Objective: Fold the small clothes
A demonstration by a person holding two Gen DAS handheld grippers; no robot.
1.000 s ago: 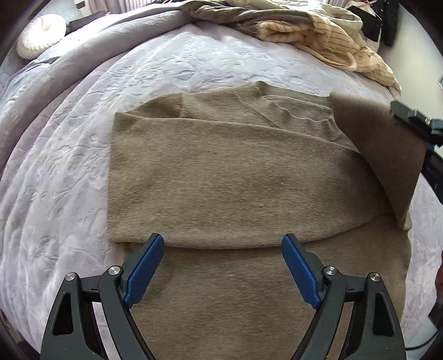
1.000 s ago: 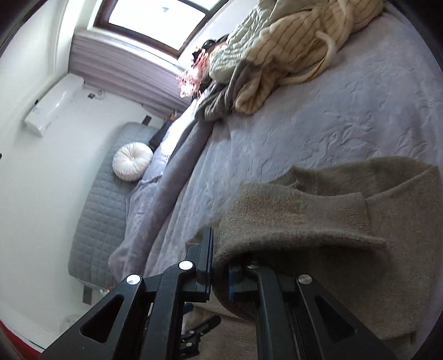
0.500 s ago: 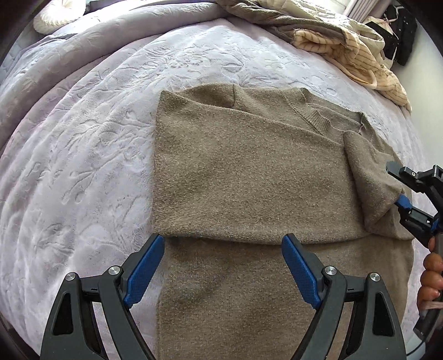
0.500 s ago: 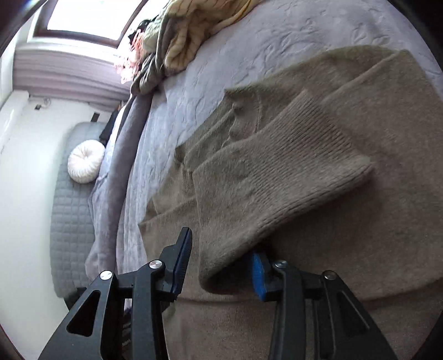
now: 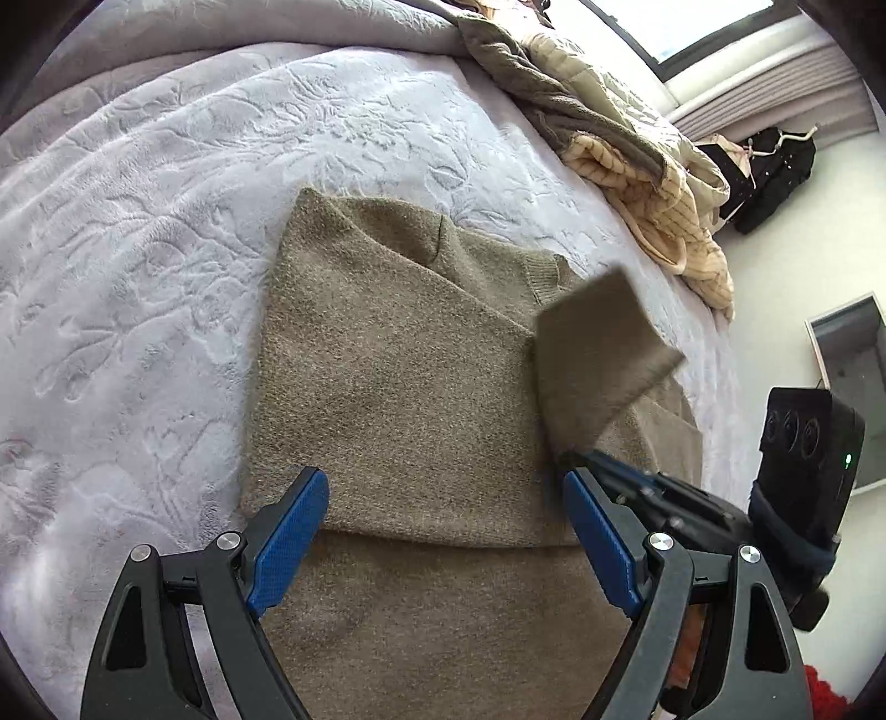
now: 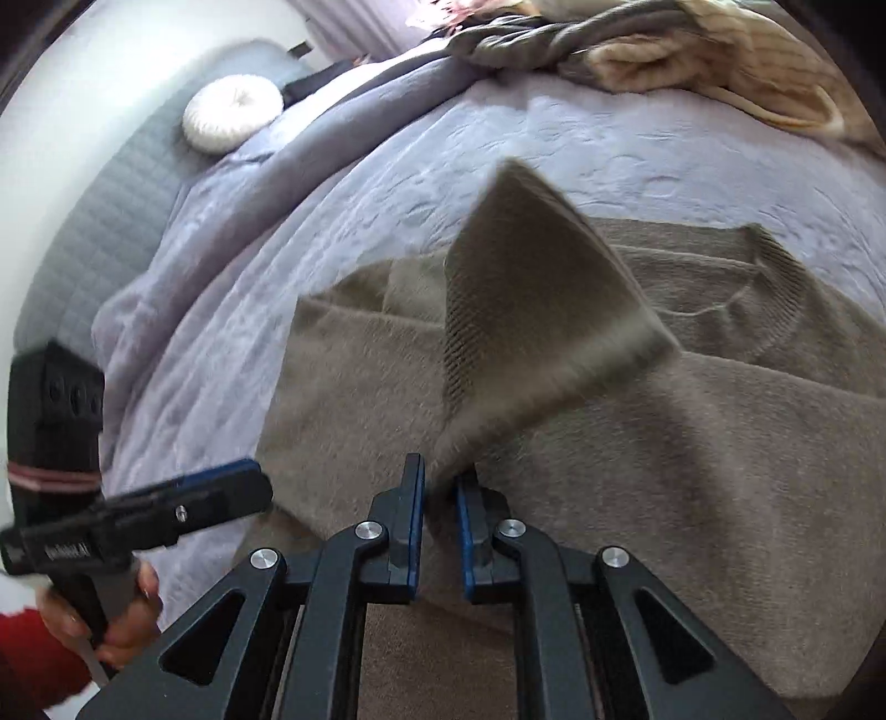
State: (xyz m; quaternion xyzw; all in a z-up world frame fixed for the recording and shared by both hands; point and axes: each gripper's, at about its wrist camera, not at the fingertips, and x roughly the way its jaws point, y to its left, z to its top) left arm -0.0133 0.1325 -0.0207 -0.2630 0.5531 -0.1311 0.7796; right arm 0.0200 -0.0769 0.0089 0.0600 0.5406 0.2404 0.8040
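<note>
A taupe knit sweater (image 5: pixel 398 387) lies partly folded on the lavender bedspread (image 5: pixel 138 249); it also shows in the right wrist view (image 6: pixel 692 443). My right gripper (image 6: pixel 440 531) is shut on the sweater's sleeve cuff (image 6: pixel 531 299) and holds it up over the body. In the left wrist view the raised sleeve (image 5: pixel 598 354) stands at the right, with the right gripper (image 5: pixel 570 462) below it. My left gripper (image 5: pixel 443 543) is open and empty, hovering over the sweater's lower fold; it appears in the right wrist view (image 6: pixel 221 487) at the left.
A heap of striped cream and grey clothes (image 5: pixel 637 160) lies at the bed's far side, also in the right wrist view (image 6: pixel 692 50). A round white cushion (image 6: pixel 232 111) rests by the grey headboard (image 6: pixel 111 210). The bed's edge and floor (image 5: pixel 786 277) are at the right.
The right gripper, open around the sleeve half a second ago, has shut on it and lifted it above the sweater. The left gripper has shifted right and stays open.
</note>
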